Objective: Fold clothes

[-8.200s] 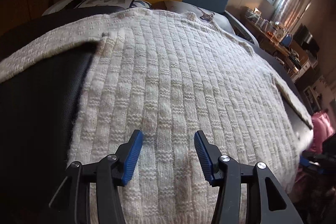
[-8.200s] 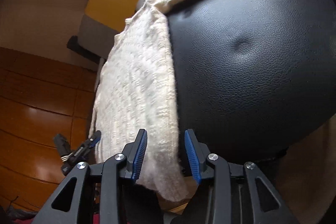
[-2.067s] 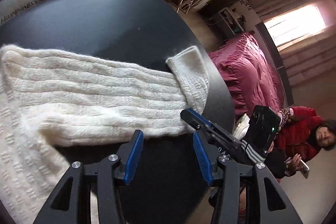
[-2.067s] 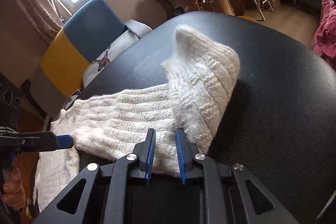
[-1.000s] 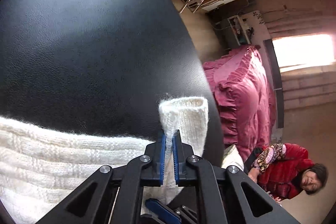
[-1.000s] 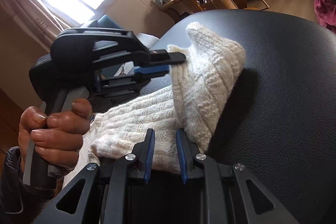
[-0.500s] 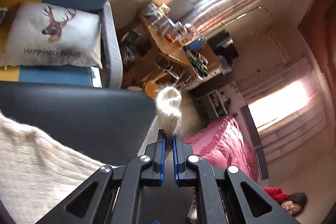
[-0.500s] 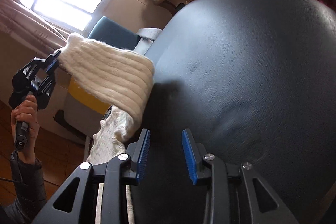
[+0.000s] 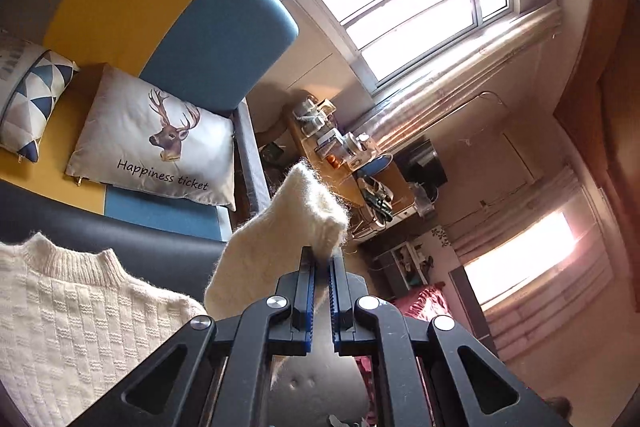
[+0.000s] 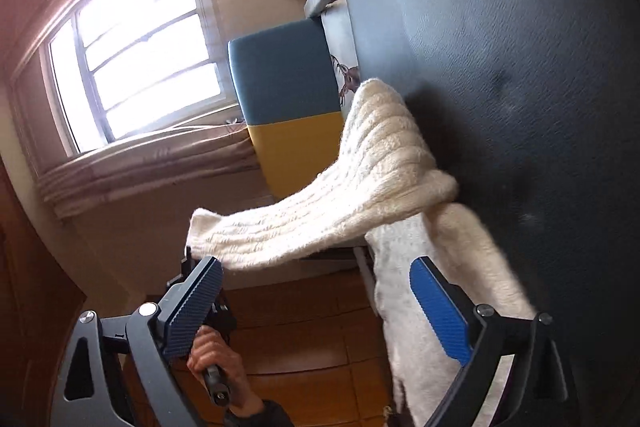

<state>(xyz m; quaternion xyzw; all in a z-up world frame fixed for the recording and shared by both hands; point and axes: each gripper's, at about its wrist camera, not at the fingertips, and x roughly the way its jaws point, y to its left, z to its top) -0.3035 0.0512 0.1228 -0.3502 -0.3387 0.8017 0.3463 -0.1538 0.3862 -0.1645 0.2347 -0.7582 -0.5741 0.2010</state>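
In the left wrist view, the left gripper (image 9: 320,267) is seen closed down on the cuff end of a cream knitted sweater (image 9: 72,327); only a thin slot shows between the blue pads, with wool pinched in it. The sleeve (image 9: 280,227) is lifted clear of the black padded surface (image 9: 152,247) and rises toward the far right, while the body and ribbed collar lie flat at the near left. Beyond, a cushion (image 9: 160,143) on a blue and yellow sofa (image 9: 216,39) carries a stag's head and the readable words "Happiness ticket". No brand or label can be made out on the sweater.

In the right wrist view, the right gripper (image 10: 320,299) is held wide open with nothing between its pads. The sleeve is seen stretched from the shoulder, at the edge of the black surface, out to the left, where its cuff is held by the other gripper, itself mostly hidden behind the near pad; a hand (image 10: 224,375) on a handle shows below. The body of the sweater hangs over the surface edge near the right pad.

The knit is judged soft, limp and fairly light, prone to stretch and sag rather than slip; ribbed edges such as cuff, hem or shoulder seam would give the firmest hold. A sleeve fold across the body appears to be in hand.
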